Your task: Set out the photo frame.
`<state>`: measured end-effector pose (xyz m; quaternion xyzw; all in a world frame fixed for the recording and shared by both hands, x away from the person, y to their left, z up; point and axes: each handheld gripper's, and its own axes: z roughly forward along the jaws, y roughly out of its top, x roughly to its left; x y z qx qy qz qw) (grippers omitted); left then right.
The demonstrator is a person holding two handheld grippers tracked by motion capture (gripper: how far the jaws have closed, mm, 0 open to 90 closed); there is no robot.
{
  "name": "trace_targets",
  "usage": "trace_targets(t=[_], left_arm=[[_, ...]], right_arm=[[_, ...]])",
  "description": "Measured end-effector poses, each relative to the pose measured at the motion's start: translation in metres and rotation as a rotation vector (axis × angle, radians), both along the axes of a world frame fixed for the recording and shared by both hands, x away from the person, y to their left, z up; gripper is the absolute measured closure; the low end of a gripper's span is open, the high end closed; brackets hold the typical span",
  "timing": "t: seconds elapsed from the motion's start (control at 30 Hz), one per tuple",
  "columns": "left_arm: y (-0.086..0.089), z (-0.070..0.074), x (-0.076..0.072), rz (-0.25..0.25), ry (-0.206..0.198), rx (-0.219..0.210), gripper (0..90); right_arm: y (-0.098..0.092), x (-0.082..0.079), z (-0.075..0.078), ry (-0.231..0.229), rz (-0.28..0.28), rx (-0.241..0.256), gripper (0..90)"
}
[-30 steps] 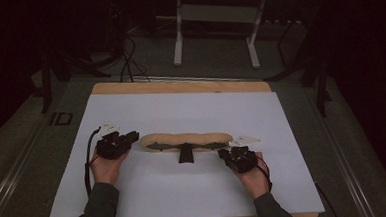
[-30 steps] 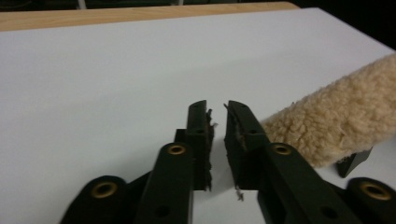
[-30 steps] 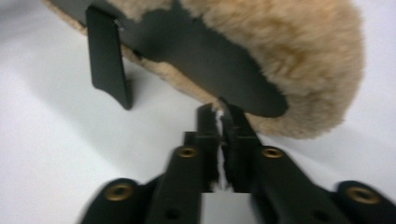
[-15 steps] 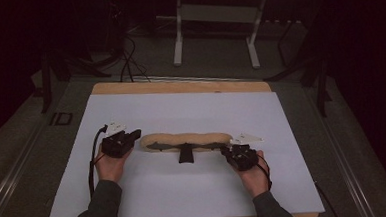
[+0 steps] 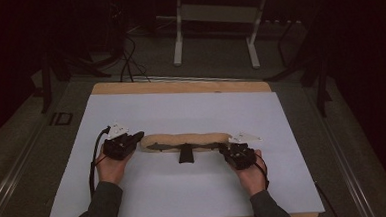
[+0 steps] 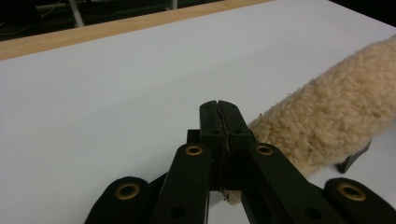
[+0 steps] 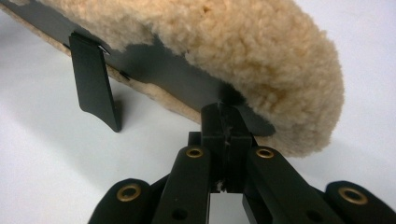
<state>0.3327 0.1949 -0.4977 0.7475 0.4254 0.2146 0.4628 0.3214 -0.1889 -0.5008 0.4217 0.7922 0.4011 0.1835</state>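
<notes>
**Fleece pad held at both ends**

Tan fleece pad lies lengthwise across the middle of the white sheet, on the wooden table; a black strap sticks out from its near side; left gripper at the pad's left end, jaws together, a scrap of fleece edge looks caught between them in the left gripper view, pad just right of the tips; right gripper at the right end, jaws pressed together at the pad's dark underside; whether it pinches that edge, cannot tell.
</notes>
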Motion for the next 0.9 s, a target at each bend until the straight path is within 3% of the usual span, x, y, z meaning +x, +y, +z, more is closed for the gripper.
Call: trace_targets(t=[0.9], left_arm=[[0.0,-0.001,-0.014,-0.023,-0.017,0.017,90.0]], right_arm=[[-0.003,0.004,0.003,0.007,-0.021,0.037,89.9]])
